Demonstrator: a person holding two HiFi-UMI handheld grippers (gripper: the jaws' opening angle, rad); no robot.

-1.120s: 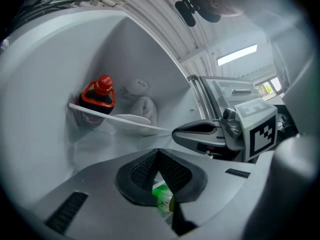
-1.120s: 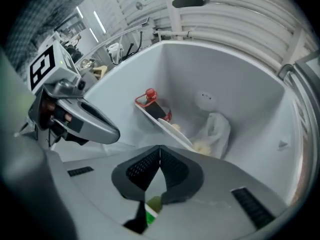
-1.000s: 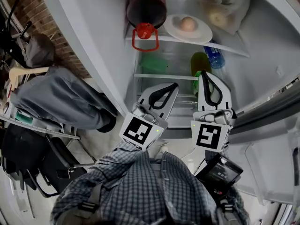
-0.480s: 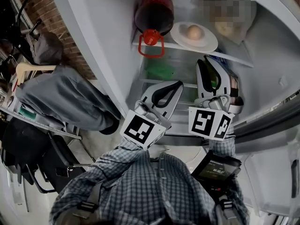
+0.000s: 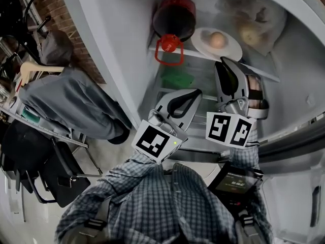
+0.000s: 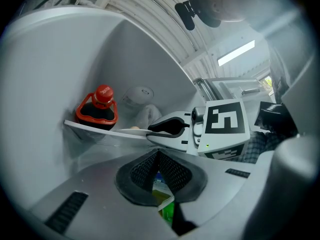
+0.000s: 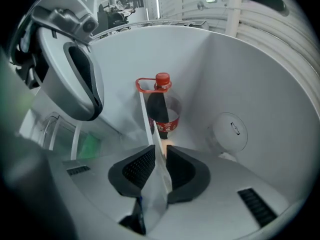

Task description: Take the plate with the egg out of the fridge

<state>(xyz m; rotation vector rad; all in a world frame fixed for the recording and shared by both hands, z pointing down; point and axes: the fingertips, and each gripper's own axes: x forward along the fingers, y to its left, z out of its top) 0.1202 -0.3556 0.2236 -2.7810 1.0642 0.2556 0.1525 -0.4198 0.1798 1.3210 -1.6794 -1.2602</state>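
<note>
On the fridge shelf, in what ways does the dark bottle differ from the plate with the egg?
The bottle is dark, with a red cap and a red handle loop; the plate is white. The bottle stands tall and upright; the plate lies low and flat and carries an egg. Both rest on the same shelf, side by side.

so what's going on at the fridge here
A person is at the open fridge with a hand-held gripper in each hand. The right hand-held gripper is up at the top shelf, its jaws on either side of the near rim of the plate with the egg; whether they press on it is unclear. The plate rests on the shelf beside a dark bottle. The left hand-held gripper is shut, empty and held lower.
</note>
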